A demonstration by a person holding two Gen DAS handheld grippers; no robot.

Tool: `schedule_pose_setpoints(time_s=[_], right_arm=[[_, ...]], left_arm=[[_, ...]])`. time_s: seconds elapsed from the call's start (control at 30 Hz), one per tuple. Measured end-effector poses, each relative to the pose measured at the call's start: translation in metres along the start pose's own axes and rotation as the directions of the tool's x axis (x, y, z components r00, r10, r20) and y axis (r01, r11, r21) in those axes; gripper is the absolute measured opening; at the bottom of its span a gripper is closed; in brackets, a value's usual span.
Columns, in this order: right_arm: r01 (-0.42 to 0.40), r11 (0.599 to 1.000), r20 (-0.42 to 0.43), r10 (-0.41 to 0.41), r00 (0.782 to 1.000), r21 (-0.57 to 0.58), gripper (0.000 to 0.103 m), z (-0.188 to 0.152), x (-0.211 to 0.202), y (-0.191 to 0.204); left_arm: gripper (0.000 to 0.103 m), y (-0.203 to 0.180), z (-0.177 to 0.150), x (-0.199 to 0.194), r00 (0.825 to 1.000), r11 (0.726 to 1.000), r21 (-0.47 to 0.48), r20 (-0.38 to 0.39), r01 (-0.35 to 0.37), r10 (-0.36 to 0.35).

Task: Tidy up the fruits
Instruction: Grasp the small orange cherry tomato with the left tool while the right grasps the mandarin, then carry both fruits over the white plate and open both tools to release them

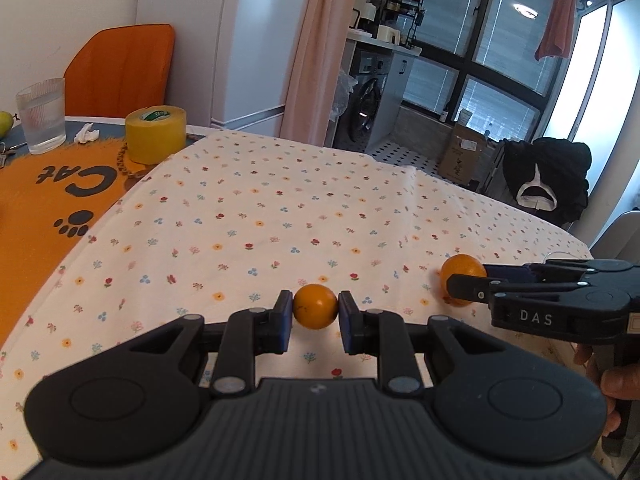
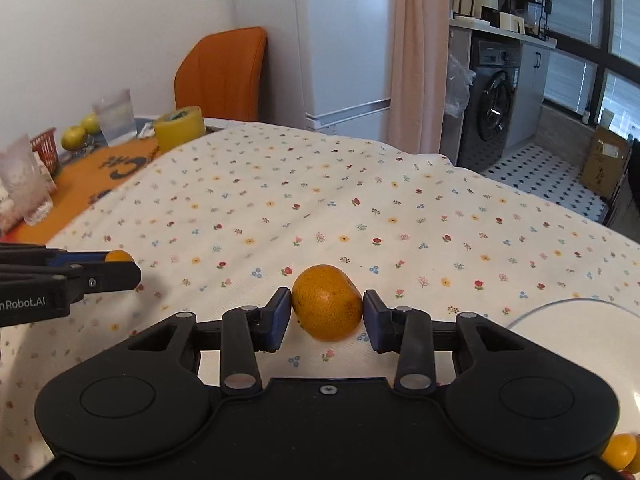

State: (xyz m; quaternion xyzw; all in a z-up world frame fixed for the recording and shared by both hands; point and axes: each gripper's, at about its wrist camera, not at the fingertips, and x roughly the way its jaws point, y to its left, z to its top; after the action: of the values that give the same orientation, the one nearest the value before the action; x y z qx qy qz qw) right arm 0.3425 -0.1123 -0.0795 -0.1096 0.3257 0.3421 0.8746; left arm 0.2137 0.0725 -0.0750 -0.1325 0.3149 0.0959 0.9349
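My left gripper (image 1: pixel 315 307) is shut on a small round orange (image 1: pixel 316 298), held between its blue pads low over the flowered tablecloth (image 1: pixel 256 208). The right gripper (image 1: pixel 467 280) comes in from the right in the same view, closed around a larger orange (image 1: pixel 460 266). In the right wrist view, my right gripper (image 2: pixel 327 309) clamps that larger, dimpled orange (image 2: pixel 326 296) at its sides. The left gripper (image 2: pixel 122 267) shows at the left edge with the small orange (image 2: pixel 119 256) peeking out. Whether either fruit touches the cloth I cannot tell.
A clear bowl rim (image 2: pixel 560 305) curves at the right, with small orange fruits (image 2: pixel 620 450) by it. At the far left stand a yellow tape roll (image 1: pixel 156 134), a water glass (image 1: pixel 41 116), a red basket (image 2: pixel 45 148) and green-yellow fruits (image 2: pixel 74 137). An orange chair (image 1: pixel 120 68) stands behind.
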Motion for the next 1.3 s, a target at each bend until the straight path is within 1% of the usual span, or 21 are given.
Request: schedule_pose_setpoints(time_s=[0.13, 0.23, 0.37, 0.57, 0.73, 1.07, 1.3], right_arm=[[0.013, 1.000, 0.011, -0.013, 1.000, 0.003, 0.036, -0.003, -0.009, -0.002], [0.003, 1.000, 0.026, -0.004, 1.000, 0.025, 0.036, -0.005, -0.019, -0.005], [0.032, 0.999, 0.051, -0.033, 0.998, 0.011, 0.036, -0.004, -0.034, -0.007], [0.050, 0.997, 0.094, -0.055, 0.994, 0.054, 0.036, -0.003, -0.059, -0.027], [0.068, 0.996, 0.119, -0.075, 0.990, 0.065, 0.036, -0.007, -0.079, -0.039], [0.137, 0.984, 0.141, -0.152, 0.978, 0.111, 0.036, -0.018, -0.109, -0.074], [0.175, 0.972, 0.141, -0.198, 0.970, 0.159, 0.036, -0.027, -0.118, -0.100]], left_arm=[[0.022, -0.004, -0.001, -0.004, 1.000, 1.000, 0.004, 0.006, 0.012, -0.012], [0.023, -0.009, -0.002, -0.004, 1.000, 1.000, 0.006, 0.005, 0.023, -0.023], [0.023, -0.021, -0.003, -0.006, 0.999, 0.999, 0.026, 0.007, 0.048, -0.049], [0.022, -0.042, -0.001, -0.009, 0.997, 0.996, 0.053, 0.016, 0.078, -0.079], [0.023, -0.058, 0.001, -0.010, 0.995, 0.992, 0.080, 0.022, 0.097, -0.099], [0.023, -0.098, 0.006, -0.009, 0.988, 0.979, 0.146, 0.030, 0.144, -0.150], [0.023, -0.126, 0.007, -0.001, 0.982, 0.964, 0.198, 0.023, 0.179, -0.187]])
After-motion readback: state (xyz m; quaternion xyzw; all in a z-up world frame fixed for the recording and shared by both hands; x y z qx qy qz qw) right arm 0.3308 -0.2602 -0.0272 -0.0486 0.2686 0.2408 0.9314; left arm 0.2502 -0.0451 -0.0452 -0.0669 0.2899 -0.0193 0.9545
